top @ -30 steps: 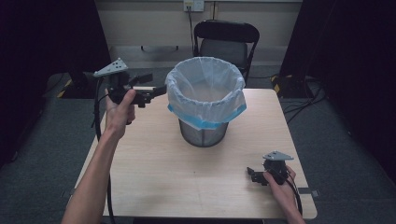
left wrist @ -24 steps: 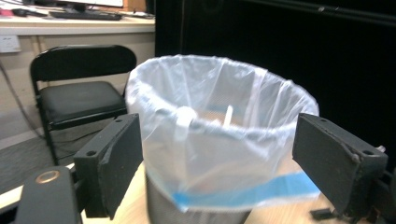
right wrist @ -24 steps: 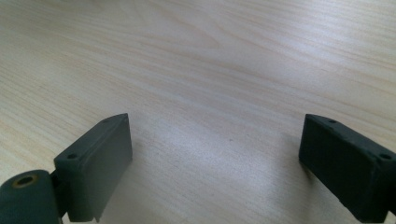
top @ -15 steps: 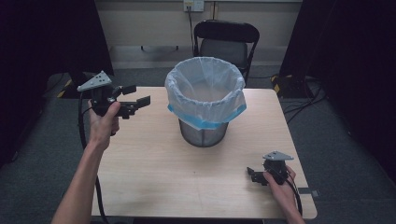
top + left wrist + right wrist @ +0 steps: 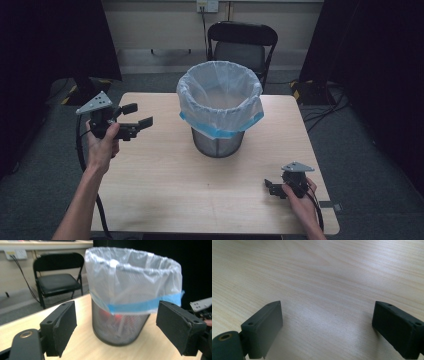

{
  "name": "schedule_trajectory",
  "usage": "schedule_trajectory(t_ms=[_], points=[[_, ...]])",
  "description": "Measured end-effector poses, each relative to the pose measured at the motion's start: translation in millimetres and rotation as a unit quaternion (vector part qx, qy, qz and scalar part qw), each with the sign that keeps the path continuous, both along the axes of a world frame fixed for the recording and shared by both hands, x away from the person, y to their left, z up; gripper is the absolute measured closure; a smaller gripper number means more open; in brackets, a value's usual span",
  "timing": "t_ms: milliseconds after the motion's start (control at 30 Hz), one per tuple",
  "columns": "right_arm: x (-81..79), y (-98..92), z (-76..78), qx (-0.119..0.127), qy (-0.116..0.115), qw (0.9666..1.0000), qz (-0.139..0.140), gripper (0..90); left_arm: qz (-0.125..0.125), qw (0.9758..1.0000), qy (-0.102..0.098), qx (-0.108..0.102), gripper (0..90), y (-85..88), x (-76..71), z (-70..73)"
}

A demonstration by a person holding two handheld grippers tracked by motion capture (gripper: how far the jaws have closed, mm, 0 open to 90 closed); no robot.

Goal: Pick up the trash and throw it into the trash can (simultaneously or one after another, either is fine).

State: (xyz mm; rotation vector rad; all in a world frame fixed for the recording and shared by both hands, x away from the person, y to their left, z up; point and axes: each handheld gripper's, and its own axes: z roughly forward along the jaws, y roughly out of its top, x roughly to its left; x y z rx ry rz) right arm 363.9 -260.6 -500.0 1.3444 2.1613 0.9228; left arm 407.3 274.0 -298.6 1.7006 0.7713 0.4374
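**Both grippers empty, bin mid-table**

Left gripper [image 5: 134,116] held up off the table [image 5: 165,185] at its left edge, fingers [image 5: 62,327] spread wide, nothing between them, aimed at the bin. Well apart from it.

Wire mesh bin [image 5: 218,144] upright near table centre, slightly toward the far side. Clear bag liner [image 5: 220,97] folded over the rim, blue band [image 5: 145,305] around the outside. Something red inside behind the mesh, can't tell what.

Right gripper [image 5: 270,187] low at the near right corner, fingers [image 5: 263,326] wide open, bare wood under them.

Folding chair [image 5: 242,46] behind the table.
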Motion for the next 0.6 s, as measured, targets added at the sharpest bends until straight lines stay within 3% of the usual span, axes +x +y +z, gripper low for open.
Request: schedule_trajectory(t_ms=[167,367,600], points=[[0.0,0.0,0.0,0.0,0.0,1.0,0.0,8.8,0.003,0.9998,0.012,0.015,16.6,1.6,-5.0,-14.2],[0.0,0.0,0.0,0.0,0.0,1.0,0.0,8.8,0.009,0.9981,0.032,0.051,16.6,1.2,-12.1,-35.0],[0.0,0.0,0.0,0.0,0.0,1.0,0.0,8.8,0.028,0.9967,0.043,0.063,16.6,7.5,-23.4,-54.8]])
